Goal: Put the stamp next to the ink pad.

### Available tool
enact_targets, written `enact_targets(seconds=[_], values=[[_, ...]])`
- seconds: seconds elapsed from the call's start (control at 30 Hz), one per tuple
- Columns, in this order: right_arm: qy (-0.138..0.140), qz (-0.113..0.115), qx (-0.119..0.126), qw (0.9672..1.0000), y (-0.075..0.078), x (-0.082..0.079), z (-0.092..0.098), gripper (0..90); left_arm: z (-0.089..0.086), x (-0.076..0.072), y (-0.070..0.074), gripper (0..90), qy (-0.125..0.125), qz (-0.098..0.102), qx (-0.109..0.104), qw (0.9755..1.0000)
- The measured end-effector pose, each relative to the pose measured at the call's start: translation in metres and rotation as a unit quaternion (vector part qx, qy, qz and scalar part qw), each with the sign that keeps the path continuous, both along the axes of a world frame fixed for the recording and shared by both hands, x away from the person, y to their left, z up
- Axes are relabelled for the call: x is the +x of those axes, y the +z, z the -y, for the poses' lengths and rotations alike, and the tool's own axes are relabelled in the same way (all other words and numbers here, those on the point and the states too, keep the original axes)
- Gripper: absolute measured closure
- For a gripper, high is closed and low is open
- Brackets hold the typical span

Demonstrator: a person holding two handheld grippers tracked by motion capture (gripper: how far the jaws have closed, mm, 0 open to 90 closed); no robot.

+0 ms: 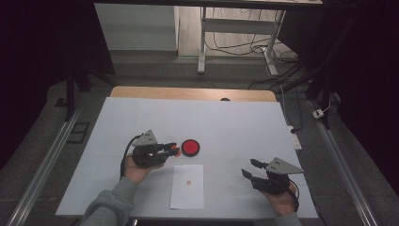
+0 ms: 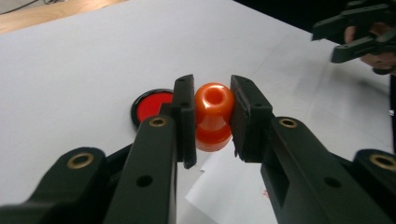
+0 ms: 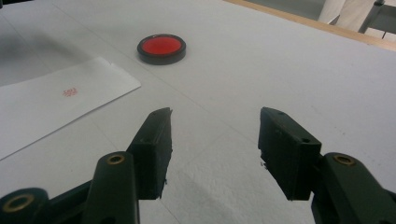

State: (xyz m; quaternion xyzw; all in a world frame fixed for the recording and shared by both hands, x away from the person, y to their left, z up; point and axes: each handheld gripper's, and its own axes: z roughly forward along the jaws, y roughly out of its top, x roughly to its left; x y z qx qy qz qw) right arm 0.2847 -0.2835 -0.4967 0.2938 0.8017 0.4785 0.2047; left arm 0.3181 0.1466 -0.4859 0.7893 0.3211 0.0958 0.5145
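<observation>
**Ana:** Orange stamp — where is it right now?

**Ben:** Clamped in the left gripper. In the left gripper view both black jaws press on its rounded orange knob, one from each side, with its wider base toward the camera.

**Ana:** And where over the table?

**Ben:** Around the middle, a bit toward the left edge. In the high view the stamp sits just beside the round red ink pad, on its left. Whether the two touch, I cannot tell.

**Ana:** Is there paper?

**Ben:** A white sheet of paper lies toward the near edge, just on the near side of the ink pad. It carries a small red mark near its middle.

**Ana:** What about the other hand?

**Ben:** The right gripper is well apart from all that, near the table's near right corner. Its jaws stand apart with nothing between them; the right gripper view shows bare white table through the gap, with the ink pad and paper farther off.
</observation>
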Motion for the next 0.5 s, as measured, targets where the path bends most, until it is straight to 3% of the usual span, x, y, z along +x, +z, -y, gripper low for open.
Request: enact_targets(seconds=[0.33, 0.5], values=[[0.000, -0.007, -0.003, 1.0000, -0.003, 0.001, 0.001, 43.8, -0.001, 0.022, -0.020, 71.9, 0.030, -0.032, 0.027, 0.9987], [-0.002, -0.008, -0.003, 1.0000, -0.003, -0.001, 0.003, 43.8, 0.003, 0.029, -0.030, 71.8, 0.032, -0.053, 0.055, 0.9965]])
